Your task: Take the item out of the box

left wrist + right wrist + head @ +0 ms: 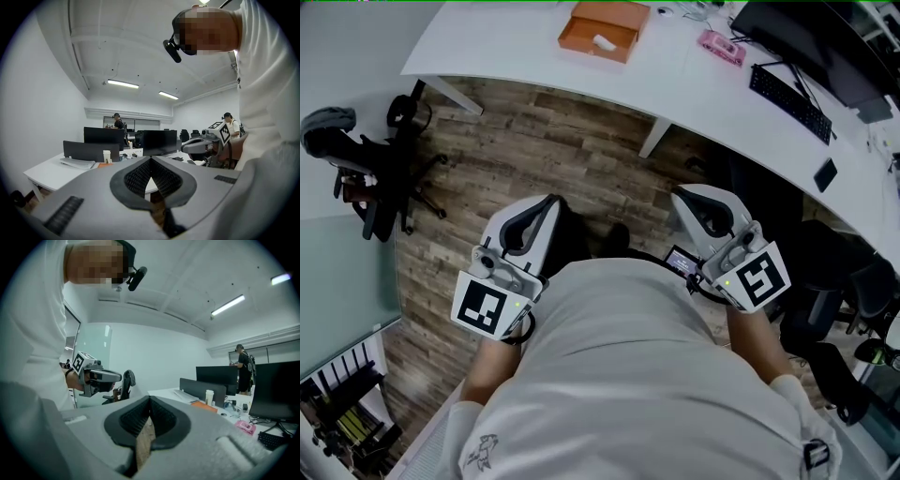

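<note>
In the head view my left gripper (546,208) and right gripper (698,204) hang at my waist over the wood floor (534,150). They are well apart from the white desk (694,84), where the orange box (602,28) sits with a pale item (604,42) inside. The left gripper view shows its jaws pressed together on nothing, and the right gripper view shows the same. I judge I should step up to the desk, open one pair, and come down squarely over the box. No print is readable, only the square markers (483,307).
</note>
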A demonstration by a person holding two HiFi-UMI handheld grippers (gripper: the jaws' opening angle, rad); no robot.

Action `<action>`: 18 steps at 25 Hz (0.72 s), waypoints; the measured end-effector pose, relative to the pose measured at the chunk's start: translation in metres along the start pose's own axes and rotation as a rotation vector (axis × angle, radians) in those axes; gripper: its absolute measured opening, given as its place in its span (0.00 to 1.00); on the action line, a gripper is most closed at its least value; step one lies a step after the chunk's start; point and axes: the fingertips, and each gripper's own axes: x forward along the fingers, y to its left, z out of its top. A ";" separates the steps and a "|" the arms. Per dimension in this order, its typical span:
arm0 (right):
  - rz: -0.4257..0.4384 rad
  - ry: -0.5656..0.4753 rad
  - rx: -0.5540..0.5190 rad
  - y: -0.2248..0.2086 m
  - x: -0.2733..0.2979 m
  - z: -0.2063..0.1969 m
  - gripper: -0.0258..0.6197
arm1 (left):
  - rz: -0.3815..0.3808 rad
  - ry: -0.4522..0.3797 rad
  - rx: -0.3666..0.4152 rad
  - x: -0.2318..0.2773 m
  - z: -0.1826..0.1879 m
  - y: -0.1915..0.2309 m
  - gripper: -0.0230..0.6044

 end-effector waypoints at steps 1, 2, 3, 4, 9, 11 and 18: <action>0.002 0.003 0.000 -0.002 0.002 0.000 0.04 | 0.001 0.001 -0.002 0.001 -0.001 0.003 0.03; 0.004 0.005 -0.002 -0.003 0.005 0.000 0.04 | 0.002 0.001 -0.004 0.003 -0.001 0.007 0.03; 0.004 0.007 -0.003 -0.005 0.009 0.001 0.04 | 0.002 0.000 -0.006 0.004 -0.002 0.012 0.03; 0.003 0.006 -0.003 -0.007 0.011 0.002 0.04 | 0.001 0.000 -0.008 0.006 -0.002 0.015 0.03; -0.030 -0.005 0.011 -0.016 0.022 0.008 0.04 | -0.025 0.001 -0.012 0.016 -0.003 0.033 0.03; -0.042 0.000 0.011 -0.019 0.025 0.009 0.04 | -0.036 0.003 -0.018 0.022 -0.004 0.039 0.03; -0.088 0.008 0.034 -0.032 0.050 0.007 0.04 | -0.095 0.007 -0.020 0.043 -0.006 0.066 0.03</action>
